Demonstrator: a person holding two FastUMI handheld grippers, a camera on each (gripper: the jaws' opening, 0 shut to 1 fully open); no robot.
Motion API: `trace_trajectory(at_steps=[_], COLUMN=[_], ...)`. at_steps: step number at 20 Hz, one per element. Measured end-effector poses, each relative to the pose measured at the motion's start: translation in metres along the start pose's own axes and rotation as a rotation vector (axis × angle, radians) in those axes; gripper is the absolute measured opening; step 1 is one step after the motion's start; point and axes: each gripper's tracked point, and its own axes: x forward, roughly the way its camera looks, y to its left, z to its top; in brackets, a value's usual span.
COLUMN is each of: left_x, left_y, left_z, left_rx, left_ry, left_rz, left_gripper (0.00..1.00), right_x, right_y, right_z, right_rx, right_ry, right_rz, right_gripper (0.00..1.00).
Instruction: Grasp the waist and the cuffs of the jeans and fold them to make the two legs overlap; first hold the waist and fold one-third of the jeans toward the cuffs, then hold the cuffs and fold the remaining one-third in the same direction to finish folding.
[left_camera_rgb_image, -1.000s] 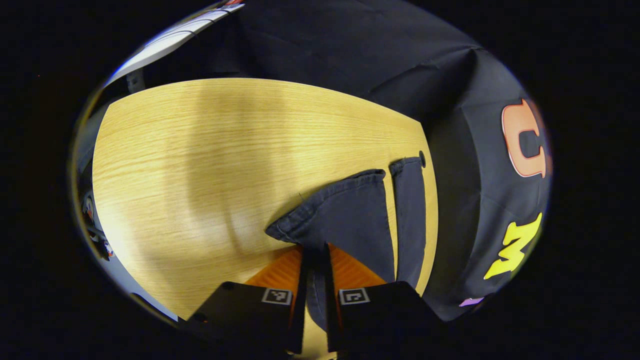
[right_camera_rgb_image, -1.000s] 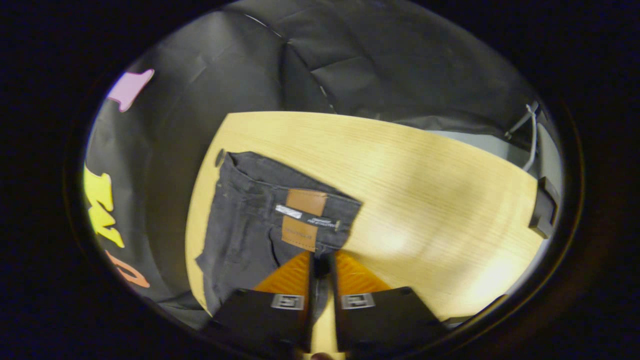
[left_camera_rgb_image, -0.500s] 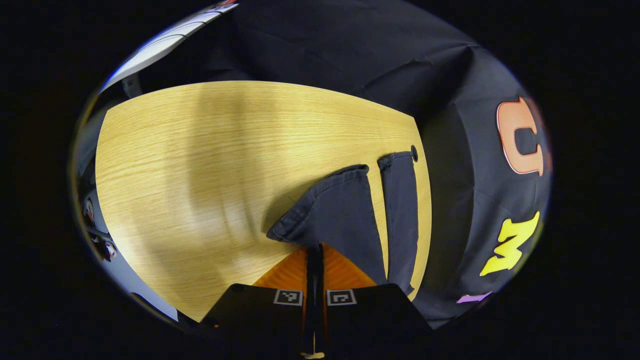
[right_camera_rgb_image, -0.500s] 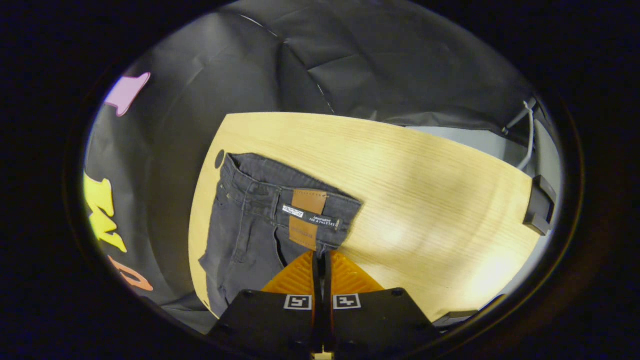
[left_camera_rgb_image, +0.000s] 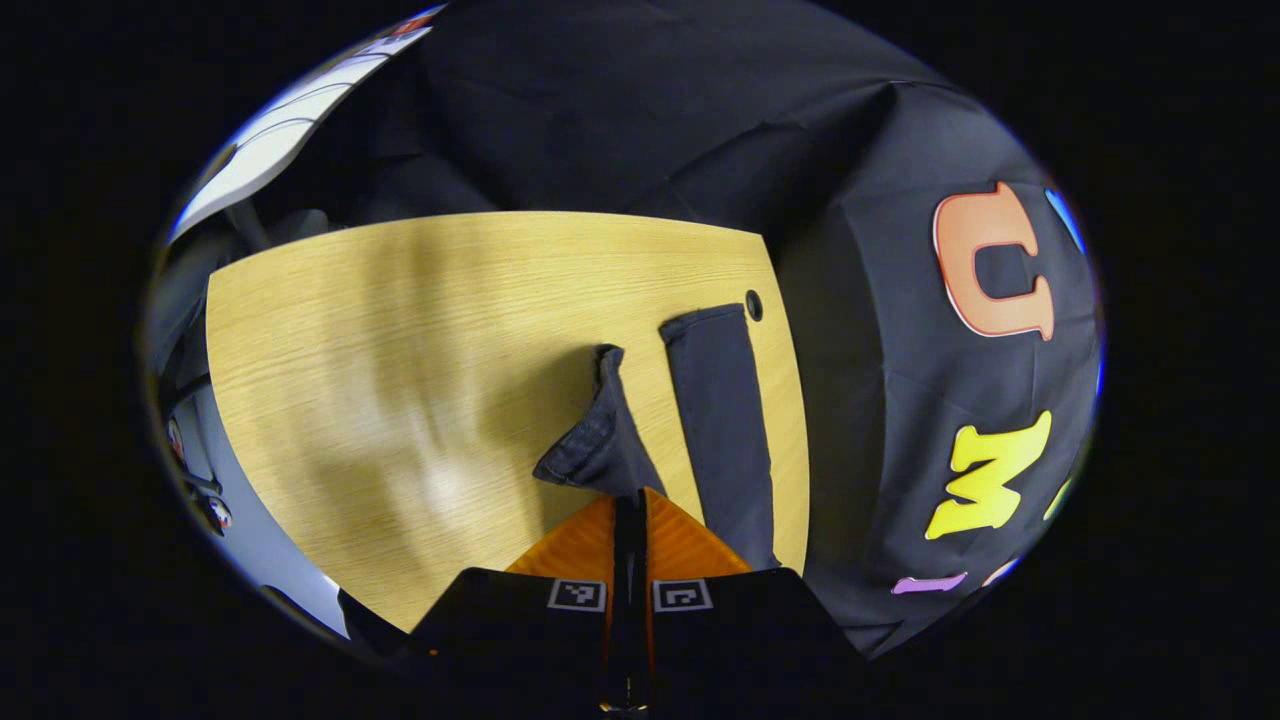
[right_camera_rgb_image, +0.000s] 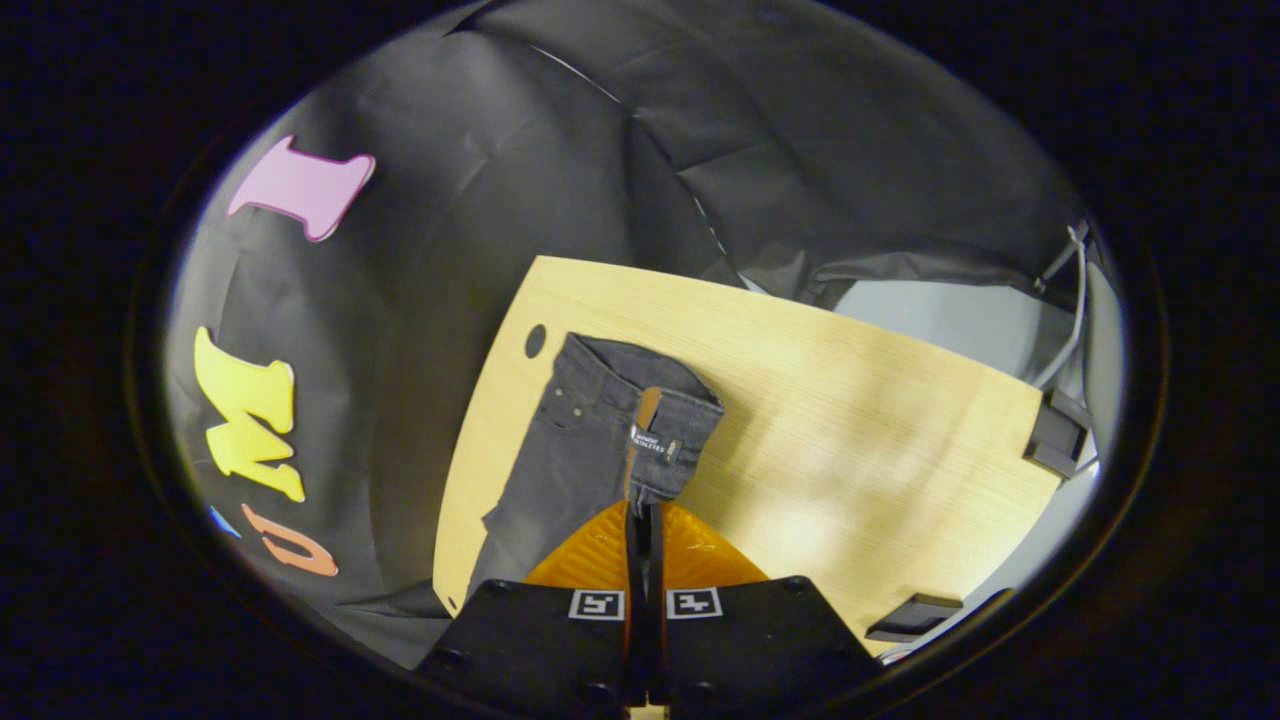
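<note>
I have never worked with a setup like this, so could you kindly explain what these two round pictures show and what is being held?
No robot arm is here: a person holds one two-finger gripper in each hand, and a camera rides on each, looking along its fingers. The left gripper view shows the left gripper shut on a lifted cuff of the dark jeans, while the other leg lies flat on the wooden table. The right gripper view shows the right gripper shut on the waist, raised so that side stands up from the table.
</note>
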Motion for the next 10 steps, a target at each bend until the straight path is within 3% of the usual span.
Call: trace_trajectory(at_steps=[10], left_x=[0.043], left_y=[-0.075], left_z=[0.046], left_rx=[0.075], left_ry=[0.079], left_rz=[-0.019], left_gripper=[0.03], right_x=[0.018], right_y=[0.095], right_z=[0.032], right_rx=[-0.037], right_ry=[0.008], right_rz=[0.056], right_gripper=[0.01])
